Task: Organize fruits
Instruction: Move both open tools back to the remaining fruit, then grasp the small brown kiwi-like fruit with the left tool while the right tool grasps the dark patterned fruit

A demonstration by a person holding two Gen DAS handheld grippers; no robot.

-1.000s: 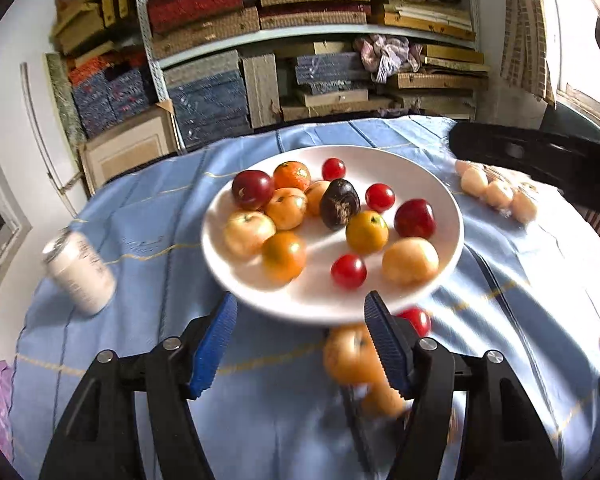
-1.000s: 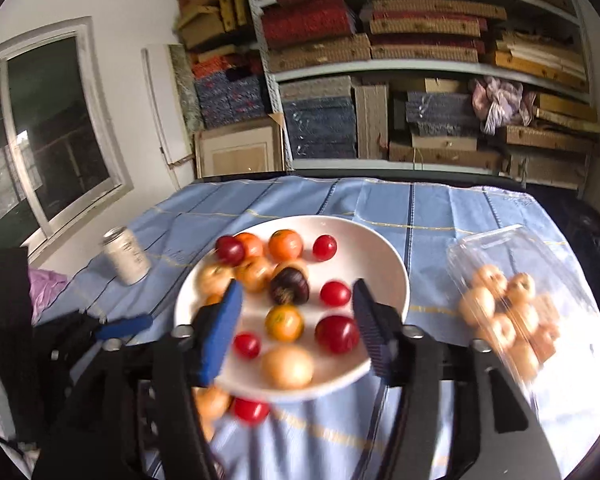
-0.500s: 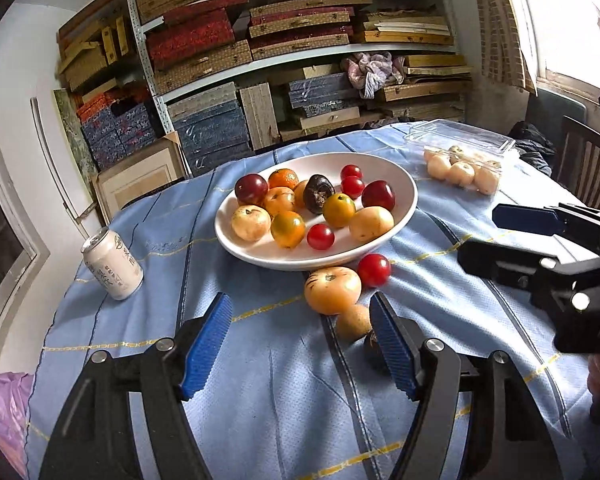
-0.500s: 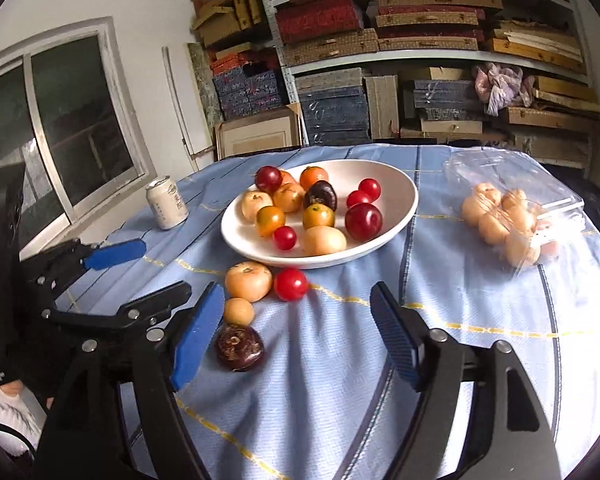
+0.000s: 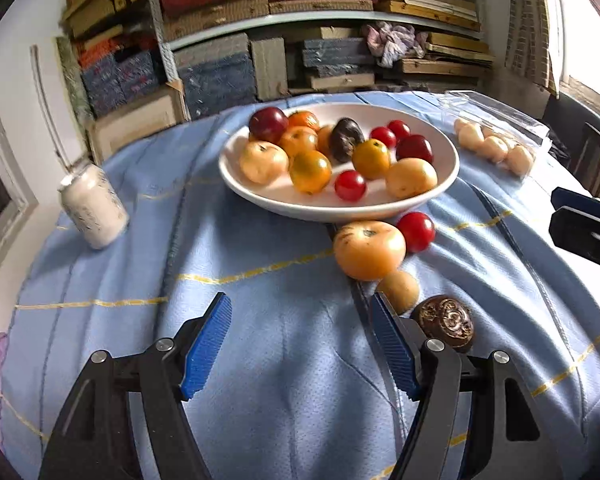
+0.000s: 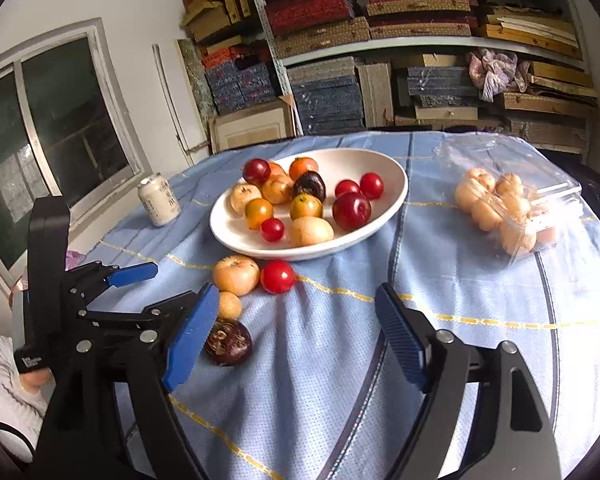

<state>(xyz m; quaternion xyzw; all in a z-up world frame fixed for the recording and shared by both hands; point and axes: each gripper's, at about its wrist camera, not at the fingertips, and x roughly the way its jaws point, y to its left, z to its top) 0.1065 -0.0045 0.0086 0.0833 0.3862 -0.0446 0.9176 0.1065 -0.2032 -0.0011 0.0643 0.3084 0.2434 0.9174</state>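
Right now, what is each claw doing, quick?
Left claw: open, holding nothing.
Right claw: opening, nothing between the jaws.

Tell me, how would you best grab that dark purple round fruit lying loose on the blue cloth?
Grip the dark purple round fruit across its widest middle, coming from above; a small tan fruit touches its far side, so the pads should close left and right.

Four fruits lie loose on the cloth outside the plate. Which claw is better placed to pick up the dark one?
Left, probably. The dark fruit lies just beside the left claw, against its right finger. The right claw, jaws opening and empty, has it outside its left finger too, with the left claw crowding that side.
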